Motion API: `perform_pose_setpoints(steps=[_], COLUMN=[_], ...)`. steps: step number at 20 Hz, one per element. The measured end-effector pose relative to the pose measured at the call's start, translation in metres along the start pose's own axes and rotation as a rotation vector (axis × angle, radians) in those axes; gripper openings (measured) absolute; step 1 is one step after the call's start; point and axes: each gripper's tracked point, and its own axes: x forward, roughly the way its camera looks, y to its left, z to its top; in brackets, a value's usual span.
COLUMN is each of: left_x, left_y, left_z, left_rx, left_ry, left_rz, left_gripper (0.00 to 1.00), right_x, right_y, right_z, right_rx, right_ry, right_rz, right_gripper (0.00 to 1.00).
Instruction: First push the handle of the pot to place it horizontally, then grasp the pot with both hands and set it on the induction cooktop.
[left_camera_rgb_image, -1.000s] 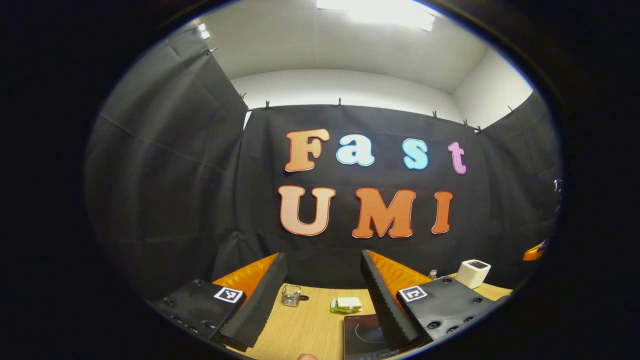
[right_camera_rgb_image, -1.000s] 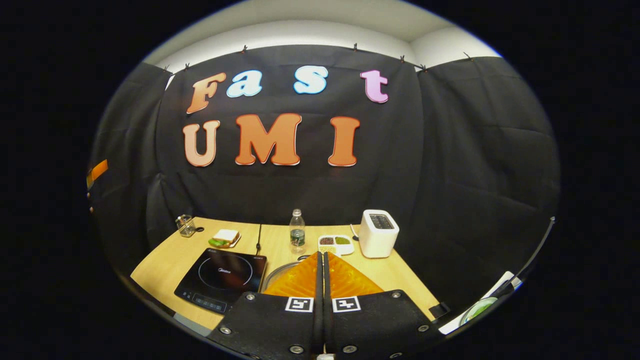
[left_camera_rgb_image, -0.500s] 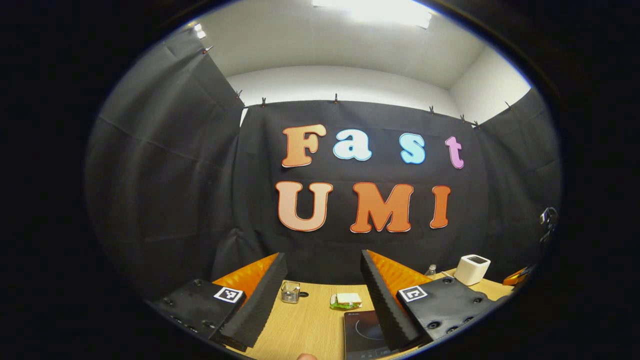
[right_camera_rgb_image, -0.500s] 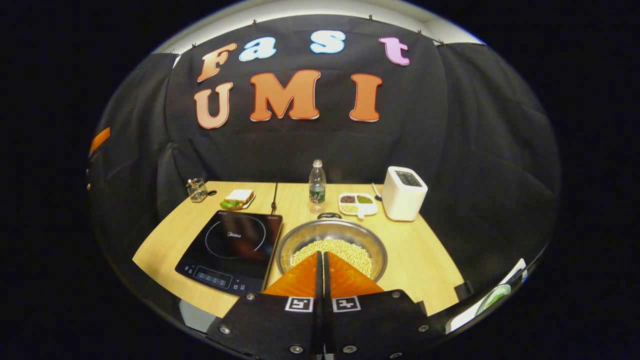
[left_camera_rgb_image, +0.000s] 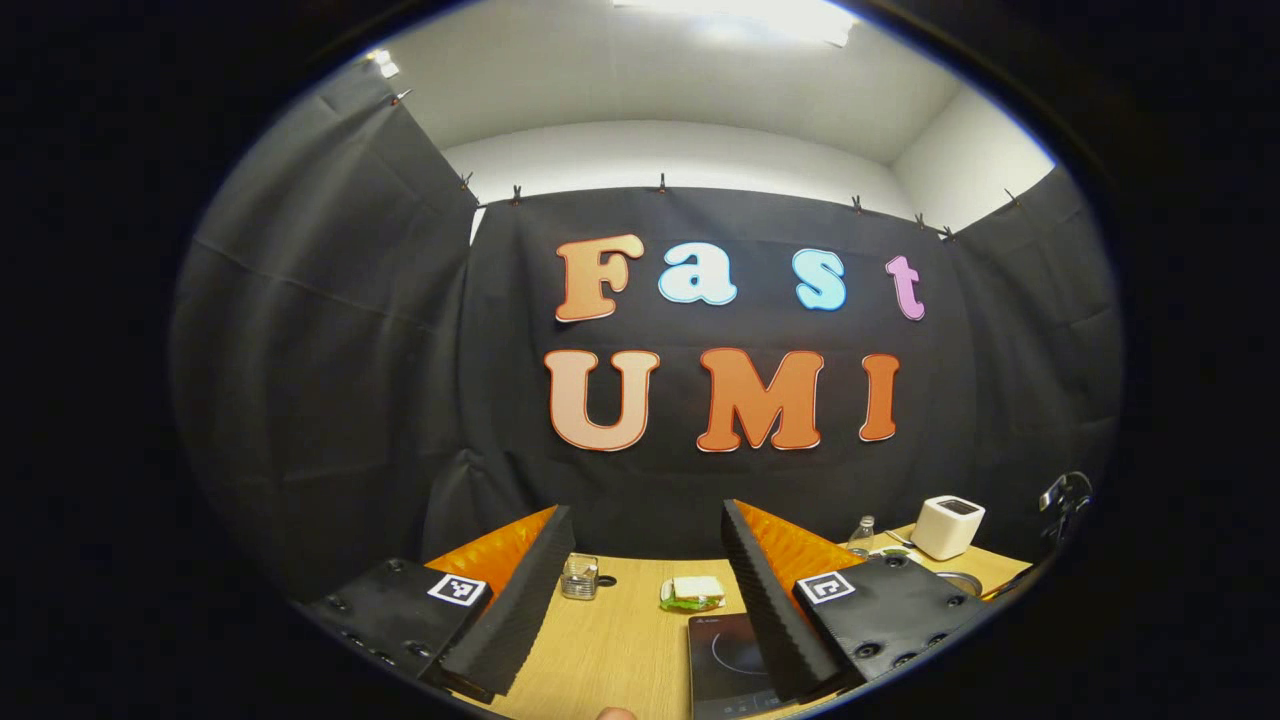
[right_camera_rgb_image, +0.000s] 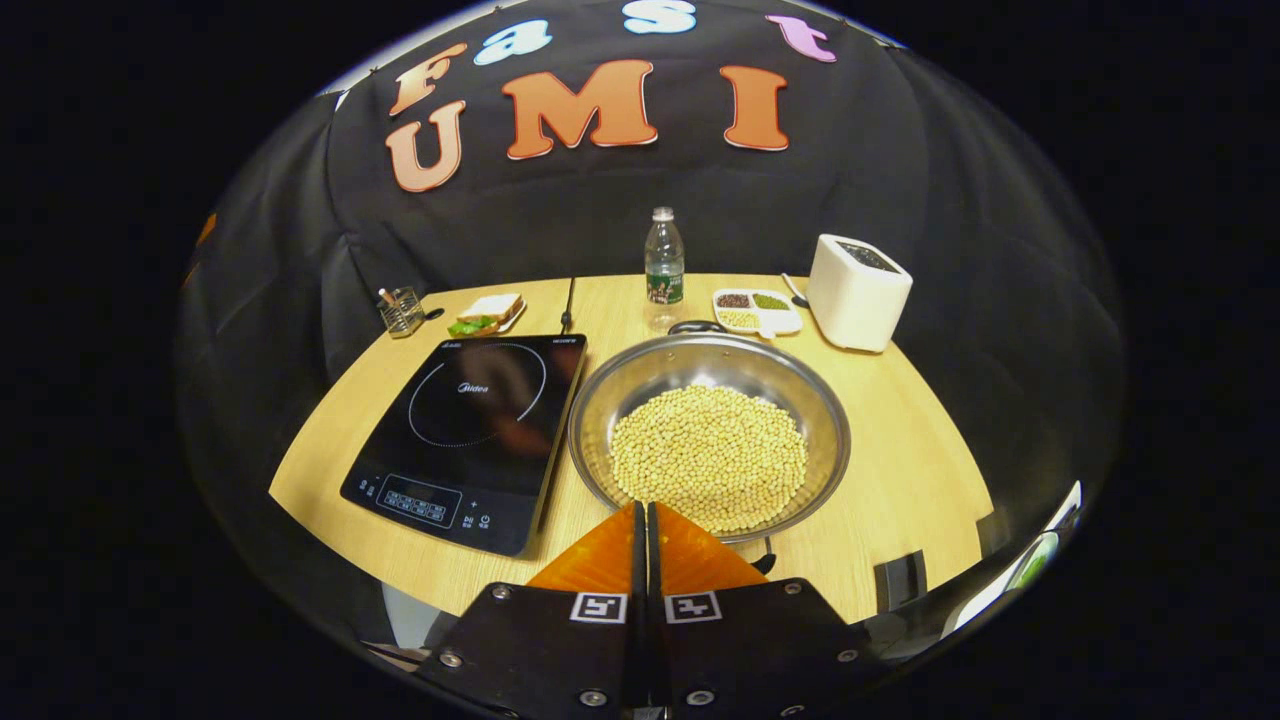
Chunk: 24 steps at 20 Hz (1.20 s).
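A steel pot (right_camera_rgb_image: 640, 375) filled with pale beans stands on the wooden table (right_camera_rgb_image: 905, 470), just right of the black induction cooktop (right_camera_rgb_image: 480, 425). One pot handle (right_camera_rgb_image: 697, 326) points to the far side; a dark one (right_camera_rgb_image: 765, 562) shows at the near rim. My right gripper (right_camera_rgb_image: 645, 508) is shut and empty, hovering above the pot's near edge. My left gripper (left_camera_rgb_image: 645, 512) stands open and empty, held high and level over the table's left part, with the cooktop (left_camera_rgb_image: 725, 655) below its right finger. A sliver of the pot rim (left_camera_rgb_image: 965, 582) shows far right.
Along the table's back stand a water bottle (right_camera_rgb_image: 662, 265), a white toaster (right_camera_rgb_image: 858, 292), a divided dish (right_camera_rgb_image: 755, 312), a sandwich on a plate (right_camera_rgb_image: 487, 312) and a small glass holder (right_camera_rgb_image: 400, 310). A cord runs back from the cooktop.
The right gripper has risen and tipped downward, so the whole pot and table now show beneath it. The left gripper has barely shifted, tilting slightly down.
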Motion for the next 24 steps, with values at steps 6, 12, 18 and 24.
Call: perform_pose_setpoints(steps=[6,12,18,24], left_x=[0.009,0.016,0.023,0.029], left_y=[-0.013,-0.017,-0.03,-0.035], left_z=[-0.018,-0.026,-0.031,-0.033], left_rx=[-0.01,-0.014,-0.017,-0.023], left_ry=[0.037,0.047,0.061,0.058], left_rz=[-0.012,-0.004,-0.031,-0.033], left_gripper=[0.98,0.97,0.97,0.99], right_x=[0.019,0.032,0.04,0.039], right_y=[0.016,0.014,0.005,-0.002], right_z=[-0.031,-0.052,-0.059,-0.065], right_rx=[0.011,0.003,0.002,0.023], right_ry=[0.088,0.146,0.158,0.17], right_rz=[0.047,0.045,0.018,0.02], right_gripper=[0.0,0.0,0.0,0.0])
